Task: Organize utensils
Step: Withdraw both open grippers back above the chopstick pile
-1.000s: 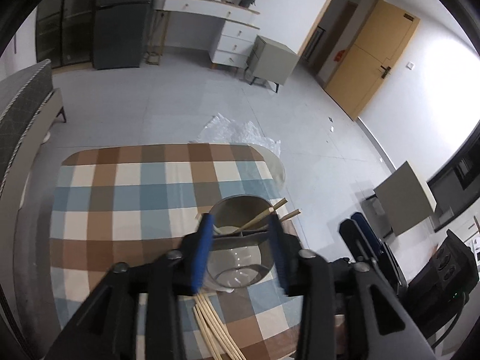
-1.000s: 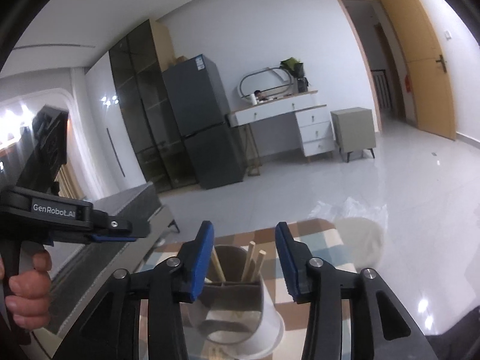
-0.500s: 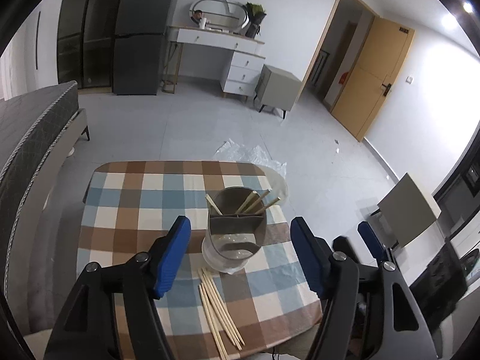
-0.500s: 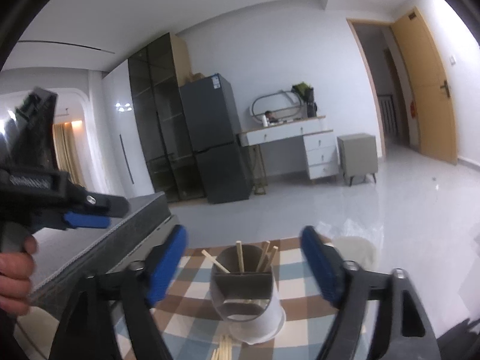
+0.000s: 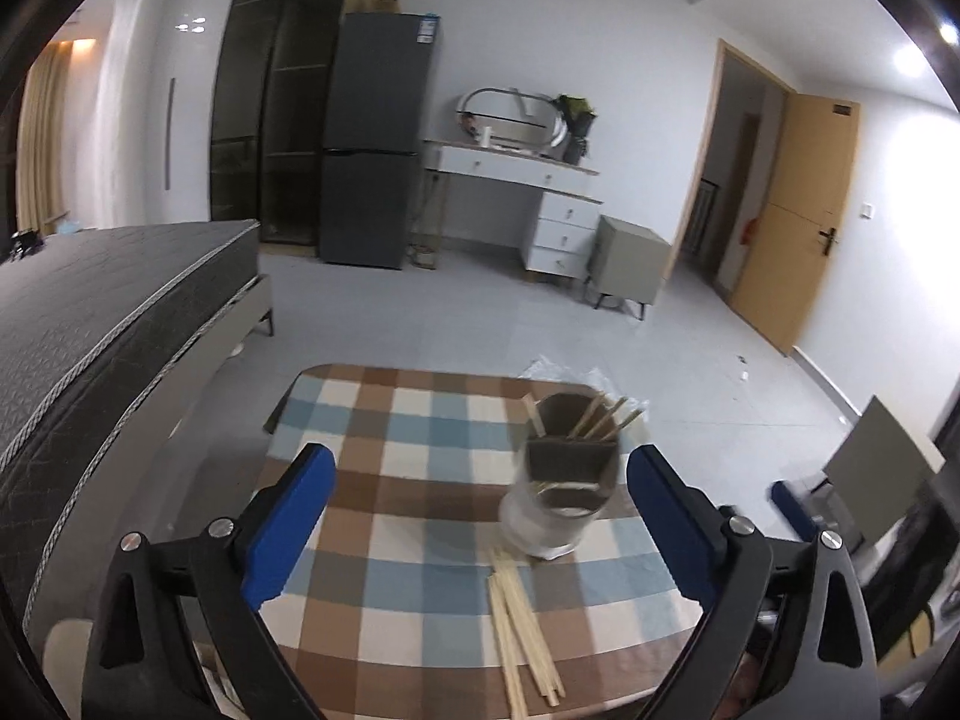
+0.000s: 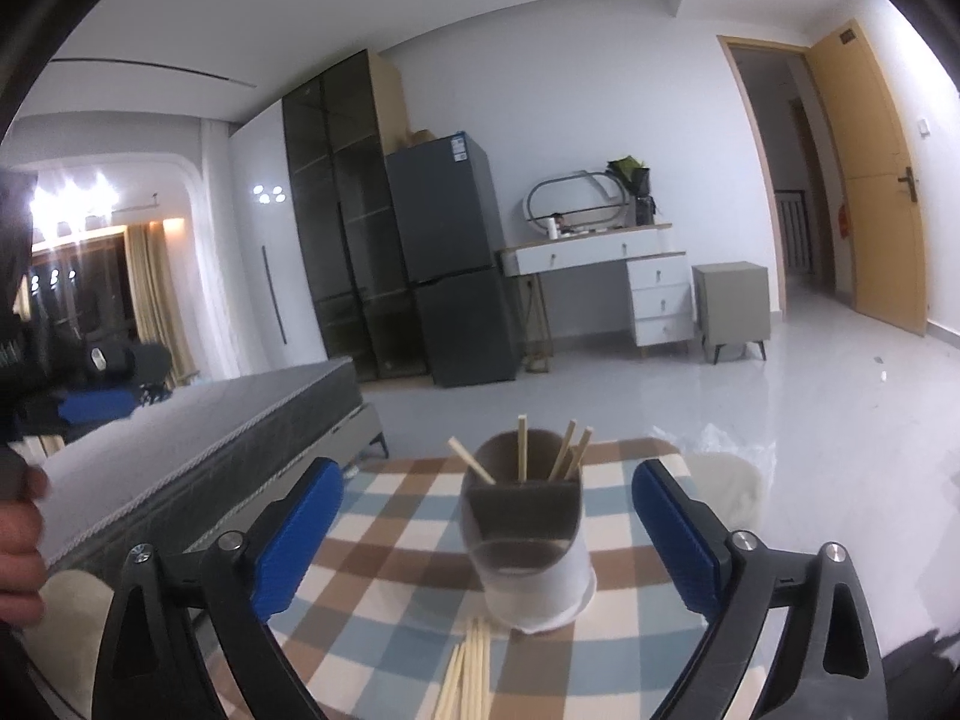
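Observation:
A grey and white utensil holder [image 5: 561,474] stands on the checked table [image 5: 396,480] with several wooden chopsticks upright in it. It also shows in the right wrist view [image 6: 528,534]. More loose chopsticks [image 5: 522,642] lie flat on the cloth just in front of it, also seen in the right wrist view [image 6: 468,678]. My left gripper [image 5: 480,516] is open and empty, back from the holder, which sits toward its right finger. My right gripper [image 6: 489,534] is open and empty, with the holder centred beyond its fingers.
A dark mattress bed [image 5: 102,312] runs along the left of the table. A crumpled plastic sheet [image 5: 570,372] lies on the floor beyond the table. A fridge [image 5: 375,162], white dresser [image 5: 528,204] and orange door [image 5: 804,222] stand at the back.
Both grippers opened wide and pulled back and up from the holder. The holder stays on the table with chopsticks in it. The left view swung left.

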